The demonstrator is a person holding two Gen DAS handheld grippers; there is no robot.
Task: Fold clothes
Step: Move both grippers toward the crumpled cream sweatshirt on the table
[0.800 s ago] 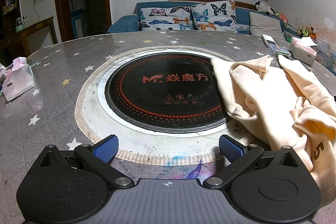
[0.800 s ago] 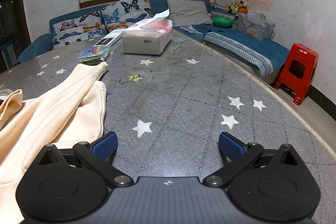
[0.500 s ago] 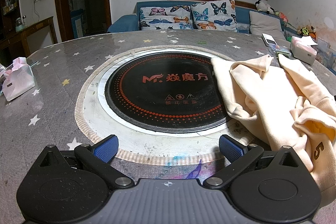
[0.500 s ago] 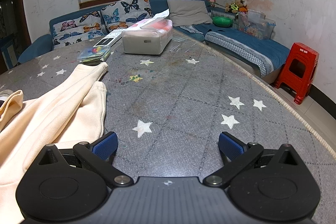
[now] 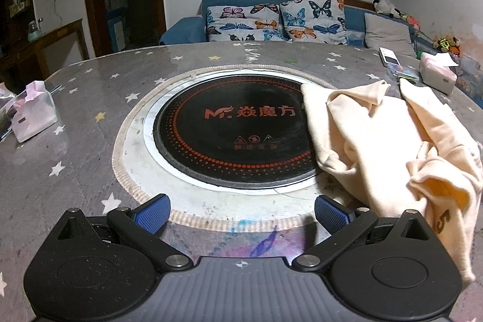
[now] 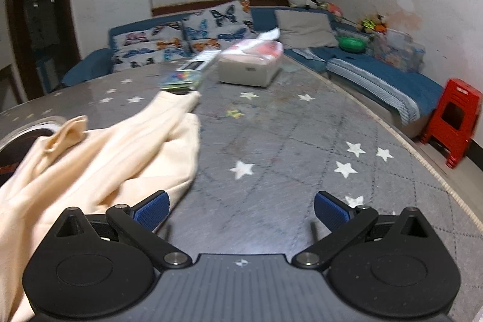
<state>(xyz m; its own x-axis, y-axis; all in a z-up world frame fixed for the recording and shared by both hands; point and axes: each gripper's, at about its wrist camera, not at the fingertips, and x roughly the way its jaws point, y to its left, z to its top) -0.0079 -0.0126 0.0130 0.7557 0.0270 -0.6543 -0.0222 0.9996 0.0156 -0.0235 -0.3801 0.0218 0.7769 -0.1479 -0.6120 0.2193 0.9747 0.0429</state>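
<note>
The cream garment [image 5: 389,141] lies crumpled on the table [image 5: 90,165], its left edge draped over the black round hotplate [image 5: 232,125] set in the middle. Left claw [image 5: 241,210] hovers near the hotplate's near rim, fingers spread wide, holding nothing. Right claw [image 6: 240,208] gapes too, its left fingertip [image 6: 152,208] just beside the cloth's hem. Tissue box [image 6: 250,65] sits far off.
</note>
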